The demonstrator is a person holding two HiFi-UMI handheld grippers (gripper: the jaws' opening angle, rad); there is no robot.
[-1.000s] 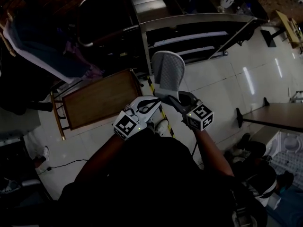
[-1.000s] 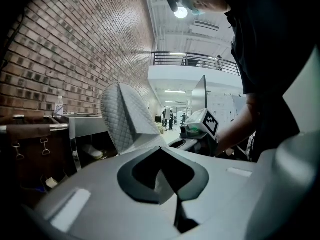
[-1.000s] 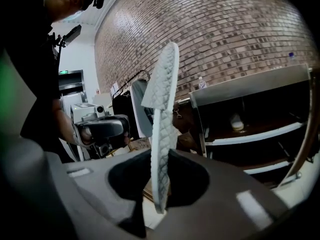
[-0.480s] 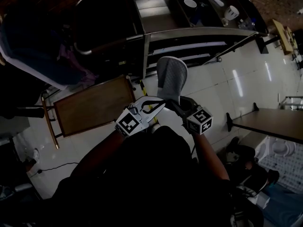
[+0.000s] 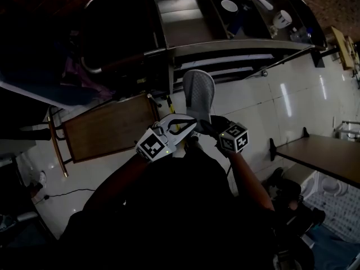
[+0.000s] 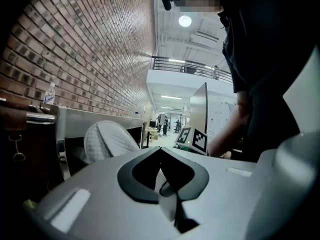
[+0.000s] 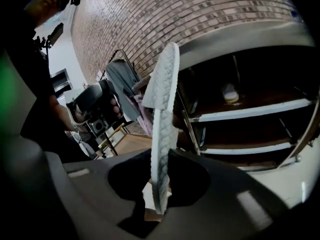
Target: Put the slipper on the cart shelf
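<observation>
A pale grey quilted slipper [image 5: 198, 94] stands on end in my right gripper [image 5: 203, 122], which is shut on its lower edge. In the right gripper view the slipper [image 7: 162, 119] shows edge-on between the jaws of the right gripper [image 7: 160, 159]. Behind it stands the metal cart [image 7: 250, 116] with dark open shelves. From above, the cart [image 5: 236, 43] lies just beyond the slipper's tip. My left gripper [image 5: 190, 126] hangs close beside the right one, shut, with nothing in it. In the left gripper view, the slipper [image 6: 107, 141] shows past the left gripper [image 6: 160, 154].
A wooden chair [image 5: 109, 125] stands to the left on the white tiled floor. Clothes hang on a rack [image 5: 34, 72] at far left. A dark table [image 5: 323, 156] is at the right. A bowl [image 5: 229, 5] and cups sit on the cart's top.
The cart has come lower and nearer in the head view. Both grippers and the slipper have kept together, and the grip has not changed.
</observation>
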